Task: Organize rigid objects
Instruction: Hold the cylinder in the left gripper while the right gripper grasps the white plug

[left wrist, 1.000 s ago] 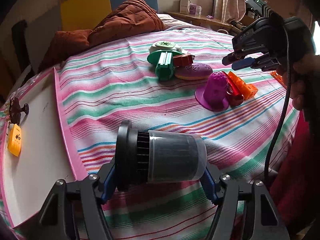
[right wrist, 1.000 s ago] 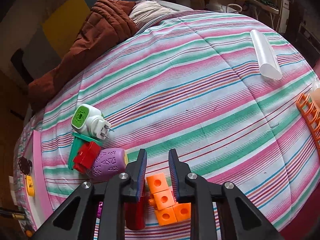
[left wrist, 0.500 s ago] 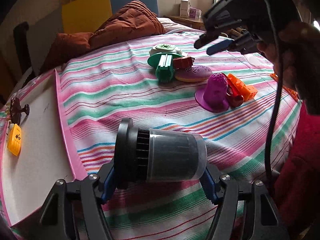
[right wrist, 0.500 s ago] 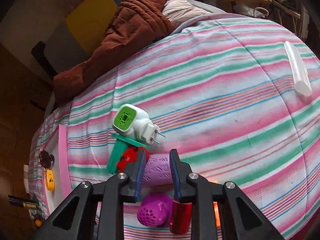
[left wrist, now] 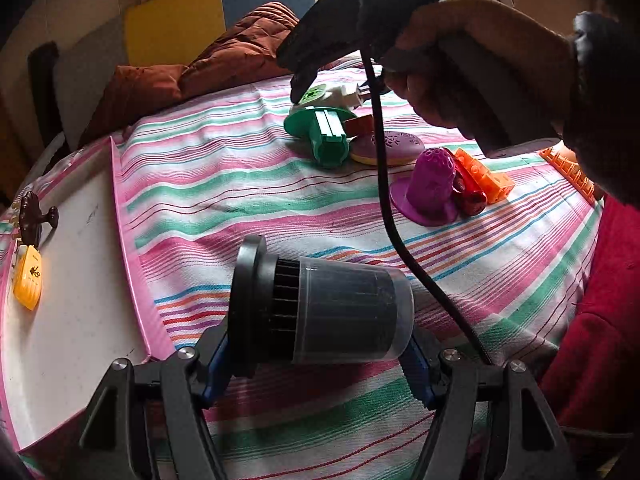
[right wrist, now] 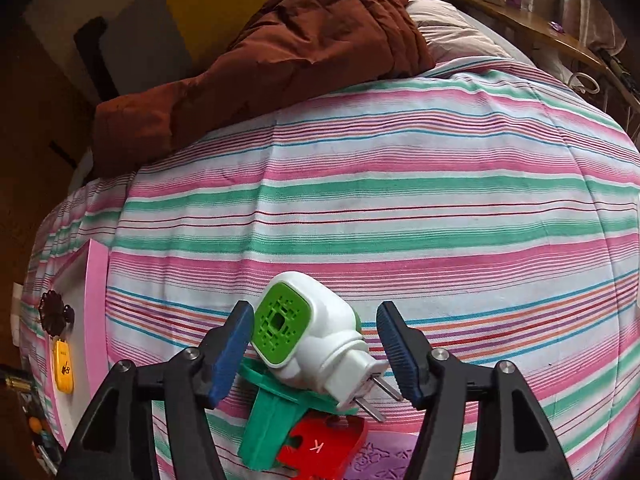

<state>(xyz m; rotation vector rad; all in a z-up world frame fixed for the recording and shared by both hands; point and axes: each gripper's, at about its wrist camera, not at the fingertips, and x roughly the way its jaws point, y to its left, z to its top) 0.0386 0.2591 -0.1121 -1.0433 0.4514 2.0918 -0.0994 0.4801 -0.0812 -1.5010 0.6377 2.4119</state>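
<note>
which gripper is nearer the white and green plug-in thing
Right. The right gripper straddles the plug-in device, jaws just opened, pads not pressing. The left gripper sits far back across the bed, holding the dark cylinder.

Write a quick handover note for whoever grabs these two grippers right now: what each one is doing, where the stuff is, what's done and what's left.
Left gripper: shut on the dark cylindrical canister, held on its side above the striped bedspread.
Right gripper: jaws have just been opening; they straddle the white and green plug-in device without pressing it.
White tray with pink rim: holds a yellow tag and a dark brown knob.
Left on the bedspread: green plastic piece, red piece, purple oval, magenta cup, orange blocks.
Next, probably: close on the plug-in, set down the canister.
</note>
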